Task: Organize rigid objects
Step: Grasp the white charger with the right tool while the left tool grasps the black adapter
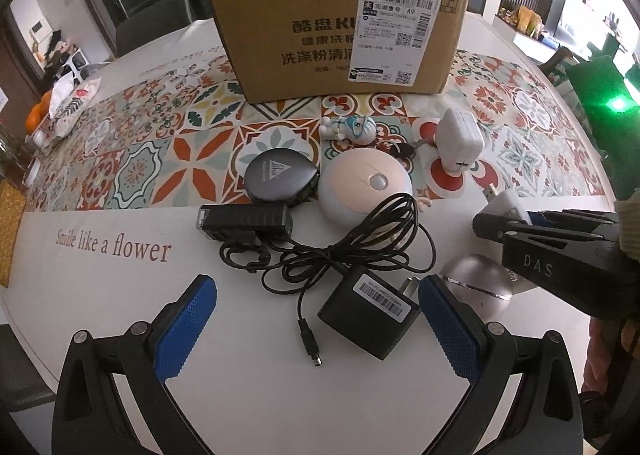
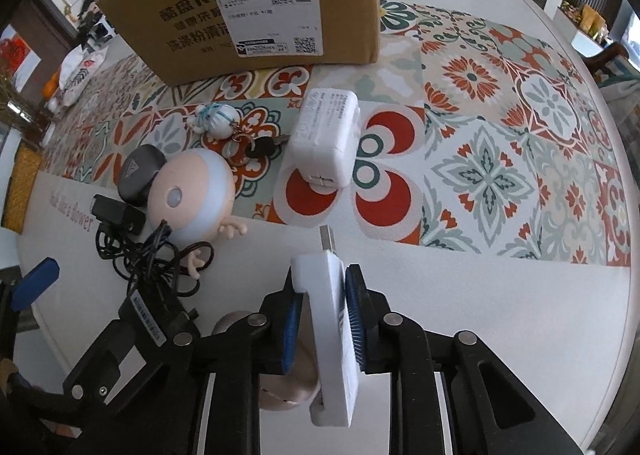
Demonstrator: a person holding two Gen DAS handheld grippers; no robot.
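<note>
My right gripper [image 2: 322,295] is shut on a flat white USB device [image 2: 334,335], its metal plug pointing forward above the table; it shows at the right of the left wrist view [image 1: 506,207]. My left gripper [image 1: 316,315] is open around a black power adapter [image 1: 370,313] with a tangled cable [image 1: 352,243]. A cardboard box [image 1: 340,27] stands at the back. In front of it lie a white charger [image 1: 460,141], a pink round doll head [image 1: 366,183], a dark round puck [image 1: 278,175], a black clip device [image 1: 244,219], a small figurine keychain [image 1: 352,129] and a silver ball [image 1: 476,287].
A patterned runner [image 1: 140,163] crosses the white round table [image 1: 100,295]. A patterned bag [image 1: 70,107] and oranges [image 1: 34,117] sit at the far left edge. The right half of the runner [image 2: 520,135] carries nothing.
</note>
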